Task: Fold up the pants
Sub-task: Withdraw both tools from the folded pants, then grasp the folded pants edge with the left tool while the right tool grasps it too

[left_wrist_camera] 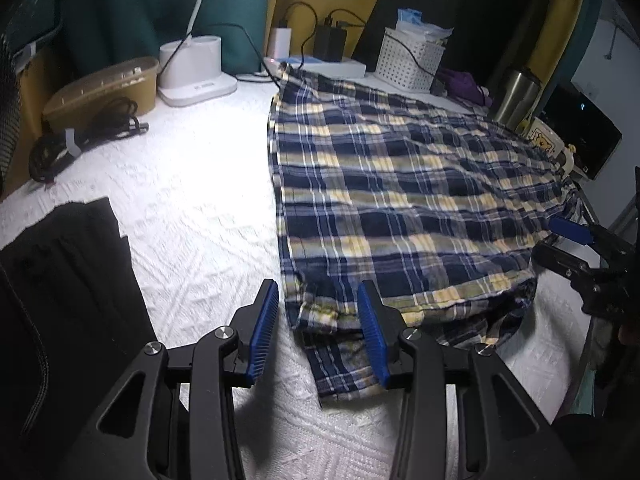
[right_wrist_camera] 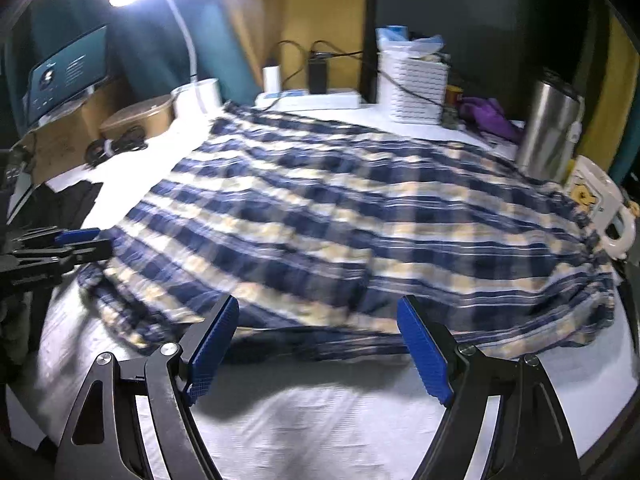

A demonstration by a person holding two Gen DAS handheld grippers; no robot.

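Left wrist view: plaid pants (left_wrist_camera: 400, 200) lie spread on the white-covered worktop (left_wrist_camera: 192, 208), already doubled over w/ a lower layer poking out at the near edge, prob. so the next fold has a straight line to work from. Left tool (left_wrist_camera: 318, 322) hangs just above the near-left corner of the fabric, jaws partly apart, nothing pinched; one pad sits over bare cover, the other over the cloth, so the corner is lined up betw. them, ready for a pinch. Right tool (left_wrist_camera: 560, 240) shows at the far right edge, by the pants' other near corner. Lamp base (left_wrist_camera: 196, 68), brown lidded container (left_wrist_camera: 104, 88), coiled black cable (left_wrist_camera: 80, 136), white basket (left_wrist_camera: 412, 60) and steel tumbler (left_wrist_camera: 516, 96) are pushed to the back and sides, leaving the middle for the pants. A dark garment (left_wrist_camera: 68, 272) sits at near left, apart from the pants.

Right wrist view (blurred): the pants fill the middle, near hem bunched. The right tool's jaws stand wide apart, empty, poised over the near edge toward the right-hand side. The left tool is at the left margin by the opposite corner, so both ends can prob. be lifted together. A mug (right_wrist_camera: 600, 208) touches the cloth at far right; snag risk.
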